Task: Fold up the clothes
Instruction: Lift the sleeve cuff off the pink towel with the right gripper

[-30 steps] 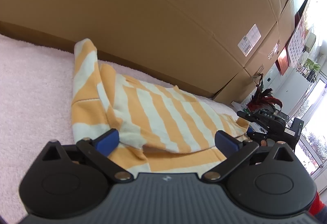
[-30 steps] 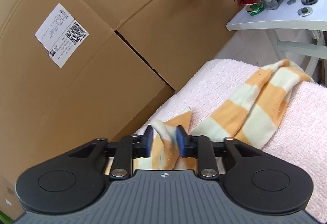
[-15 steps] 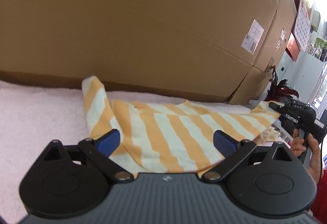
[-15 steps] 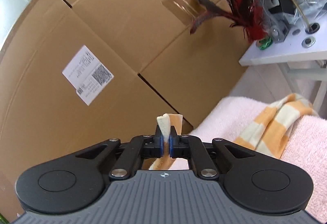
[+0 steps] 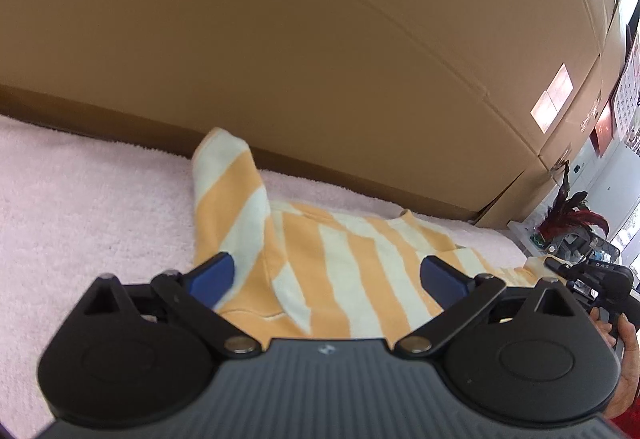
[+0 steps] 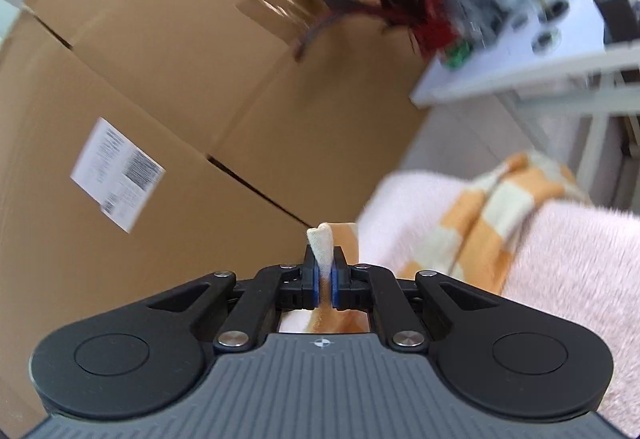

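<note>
Lying spread across the pink terry-covered bench (image 5: 88, 207): the orange-and-cream striped garment (image 5: 340, 263), with one sleeve sticking up near the cardboard boxes (image 5: 320, 59) at the back. Hovering low over its near edge with blue pads wide apart and nothing pressed between them: the left tool (image 5: 326, 277), stripes showing through the gap. Pinching a cream corner of the garment (image 6: 322, 243) tightly, pads nearly together with the cloth poking up past them: the right tool (image 6: 325, 285), having just finished closing on that fold. Draping over the far edge of the bench (image 6: 568, 271) in the right wrist view: another stretch of the same striped cloth. Standing beyond, blurred: a white side table (image 6: 520, 75) with red feathers (image 6: 416, 11) and some grey hardware. Gripping the handle of the right tool (image 5: 592, 271) at the right edge of the left wrist view: a person's hand (image 5: 626, 343).
</note>
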Tool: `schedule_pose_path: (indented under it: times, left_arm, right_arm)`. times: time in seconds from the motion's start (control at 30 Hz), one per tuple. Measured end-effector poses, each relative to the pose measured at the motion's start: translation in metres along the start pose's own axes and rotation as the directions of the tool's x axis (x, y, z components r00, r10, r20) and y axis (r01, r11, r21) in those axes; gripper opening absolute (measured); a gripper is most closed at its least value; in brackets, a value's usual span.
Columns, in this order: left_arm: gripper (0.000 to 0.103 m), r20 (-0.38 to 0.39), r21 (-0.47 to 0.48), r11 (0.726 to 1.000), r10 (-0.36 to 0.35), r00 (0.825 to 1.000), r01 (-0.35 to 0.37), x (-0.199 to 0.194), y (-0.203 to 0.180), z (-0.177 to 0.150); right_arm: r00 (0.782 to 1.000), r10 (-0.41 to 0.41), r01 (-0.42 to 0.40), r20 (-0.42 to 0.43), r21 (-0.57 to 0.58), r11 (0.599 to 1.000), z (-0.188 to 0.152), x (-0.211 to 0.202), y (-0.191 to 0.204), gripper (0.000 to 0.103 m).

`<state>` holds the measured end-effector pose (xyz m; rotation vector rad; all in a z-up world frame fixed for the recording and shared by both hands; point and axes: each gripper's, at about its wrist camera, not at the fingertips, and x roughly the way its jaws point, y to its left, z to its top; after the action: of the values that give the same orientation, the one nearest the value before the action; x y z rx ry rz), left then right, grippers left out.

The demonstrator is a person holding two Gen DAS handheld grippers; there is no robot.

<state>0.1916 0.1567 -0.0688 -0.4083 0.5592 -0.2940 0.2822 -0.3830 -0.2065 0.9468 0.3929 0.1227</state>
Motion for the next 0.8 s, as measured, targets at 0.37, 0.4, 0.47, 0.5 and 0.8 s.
schedule_pose_path:
  times: [0.37, 0.4, 0.47, 0.5, 0.8]
  left_arm:
    - [0.096, 0.037, 0.092, 0.987, 0.128, 0.991, -0.131, -0.004, -0.012, 0.012]
    - [0.095, 0.052, 0.122, 0.985, 0.114, 0.992, -0.119, -0.009, -0.016, 0.015]
    - [0.095, 0.058, 0.166, 0.984, 0.050, 0.997, -0.059, -0.017, -0.025, 0.020]
    - [0.095, 0.045, 0.190, 0.981, 0.017, 0.999, -0.025, -0.018, -0.031, 0.022]
    - [0.094, -0.102, 0.286, 0.958, 0.019, 0.995, 0.011, 0.033, -0.031, 0.011]
  right_arm:
    - [0.996, -0.069, 0.065, -0.048, -0.093, 0.994, -0.011, 0.007, 0.005, 0.007]
    - [0.996, -0.081, 0.076, -0.038, -0.119, 0.990, -0.013, 0.006, 0.008, 0.007]
    - [0.998, -0.055, 0.054, -0.007, -0.130, 0.990, -0.012, 0.000, 0.010, 0.007]
    - [0.999, -0.031, 0.032, 0.009, -0.131, 0.991, -0.012, -0.003, 0.011, 0.007]
    - [0.981, 0.170, -0.167, 0.097, -0.043, 0.985, -0.005, -0.025, 0.005, 0.007]
